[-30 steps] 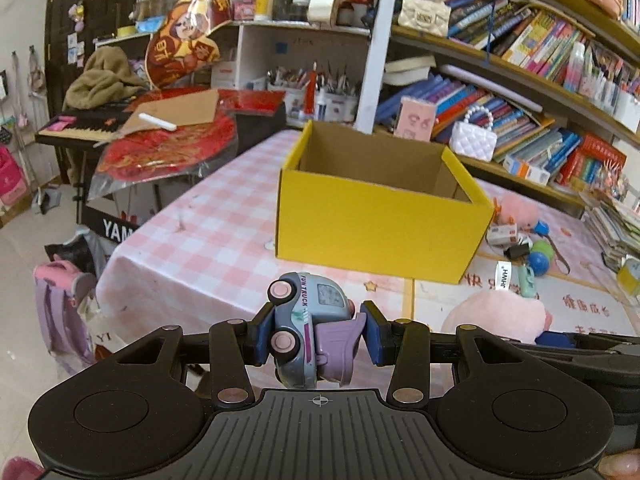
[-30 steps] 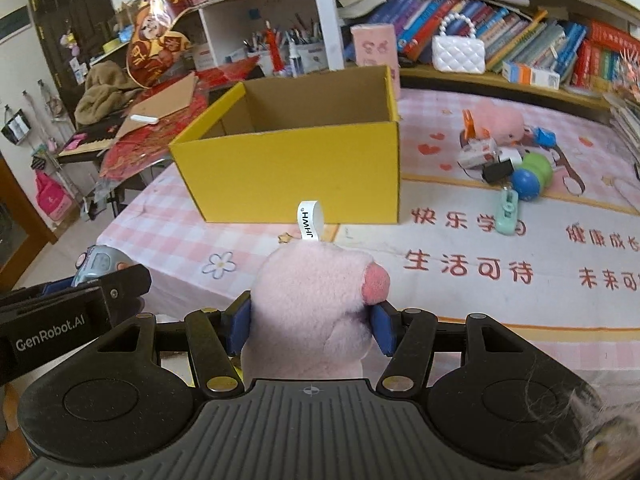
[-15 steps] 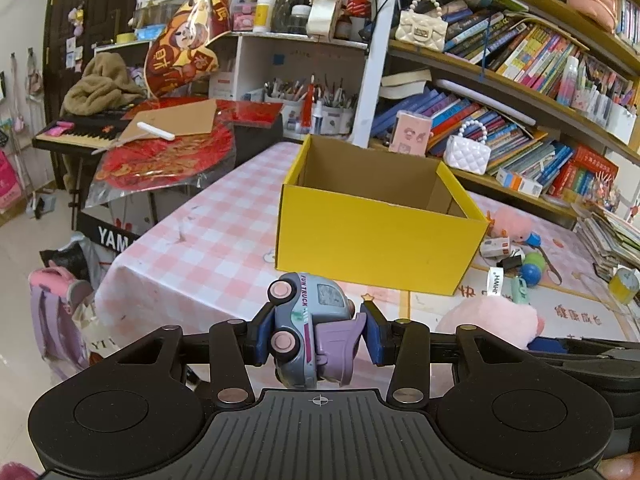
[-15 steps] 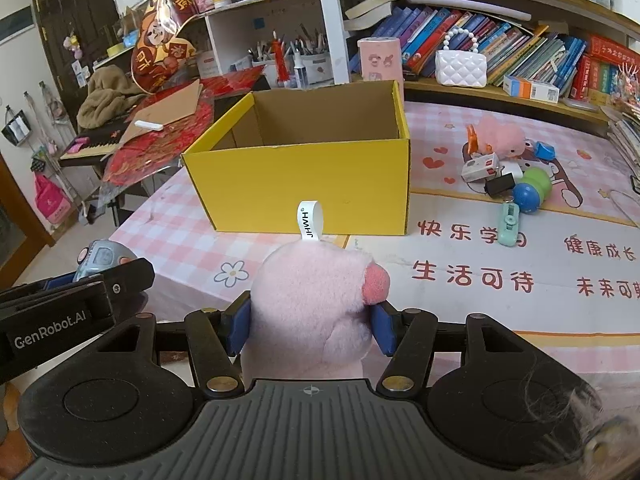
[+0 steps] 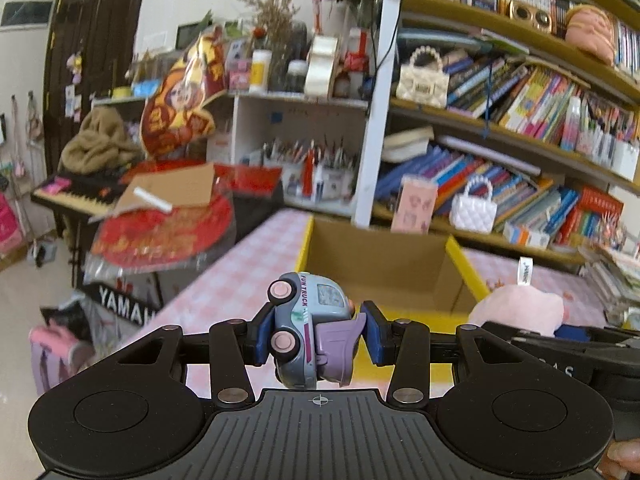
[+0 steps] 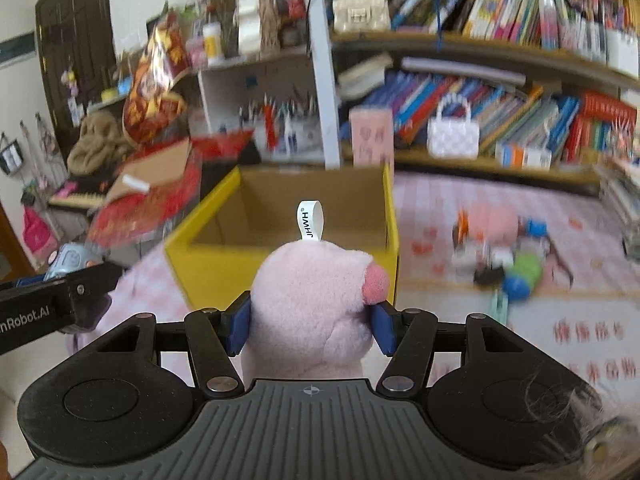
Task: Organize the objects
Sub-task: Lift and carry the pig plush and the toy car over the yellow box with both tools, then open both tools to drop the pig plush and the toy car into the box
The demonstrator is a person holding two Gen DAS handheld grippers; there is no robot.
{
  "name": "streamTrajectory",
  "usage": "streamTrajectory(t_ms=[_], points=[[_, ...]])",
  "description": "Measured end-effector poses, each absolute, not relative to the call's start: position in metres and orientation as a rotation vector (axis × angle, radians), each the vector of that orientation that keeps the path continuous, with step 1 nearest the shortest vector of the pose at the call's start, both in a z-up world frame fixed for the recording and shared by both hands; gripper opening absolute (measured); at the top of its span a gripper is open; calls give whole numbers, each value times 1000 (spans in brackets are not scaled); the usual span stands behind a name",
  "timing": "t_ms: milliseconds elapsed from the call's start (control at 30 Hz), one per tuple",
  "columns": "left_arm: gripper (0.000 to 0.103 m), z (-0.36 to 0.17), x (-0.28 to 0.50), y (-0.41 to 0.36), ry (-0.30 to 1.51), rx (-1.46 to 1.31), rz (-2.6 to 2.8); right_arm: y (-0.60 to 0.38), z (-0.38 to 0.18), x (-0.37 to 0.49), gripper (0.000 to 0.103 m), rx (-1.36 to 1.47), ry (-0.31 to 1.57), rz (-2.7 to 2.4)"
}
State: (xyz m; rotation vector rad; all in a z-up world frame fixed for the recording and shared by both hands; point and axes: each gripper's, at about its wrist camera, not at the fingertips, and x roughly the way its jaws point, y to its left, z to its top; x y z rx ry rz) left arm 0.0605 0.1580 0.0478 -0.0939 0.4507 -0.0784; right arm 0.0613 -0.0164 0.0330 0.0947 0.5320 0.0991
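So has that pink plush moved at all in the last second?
Yes. The plush, clamped in the right gripper, has risen and come nearer the yellow box: its tag now stands against the box's inside rather than its front wall.

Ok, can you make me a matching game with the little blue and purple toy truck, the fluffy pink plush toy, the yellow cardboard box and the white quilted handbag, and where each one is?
Things:
1. blue and purple toy truck
2. fluffy pink plush toy
3. yellow cardboard box
4. white quilted handbag

Places:
A. on the bookshelf
B. clamped in the right gripper
C. open-topped on the pink checked tablecloth
D. clamped in the left gripper

Pairs: 1-D, 2-B, 3-C, 4-A
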Motion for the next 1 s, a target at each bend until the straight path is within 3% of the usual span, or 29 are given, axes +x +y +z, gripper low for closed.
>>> streamTrajectory(t_ms=[467, 1000], points=[[43, 44, 158, 127, 470, -78, -110, -29, 38, 173, 56, 52, 483, 101], [43, 0, 240, 99, 619, 21, -65, -20, -22, 273, 56, -221, 693, 310]])
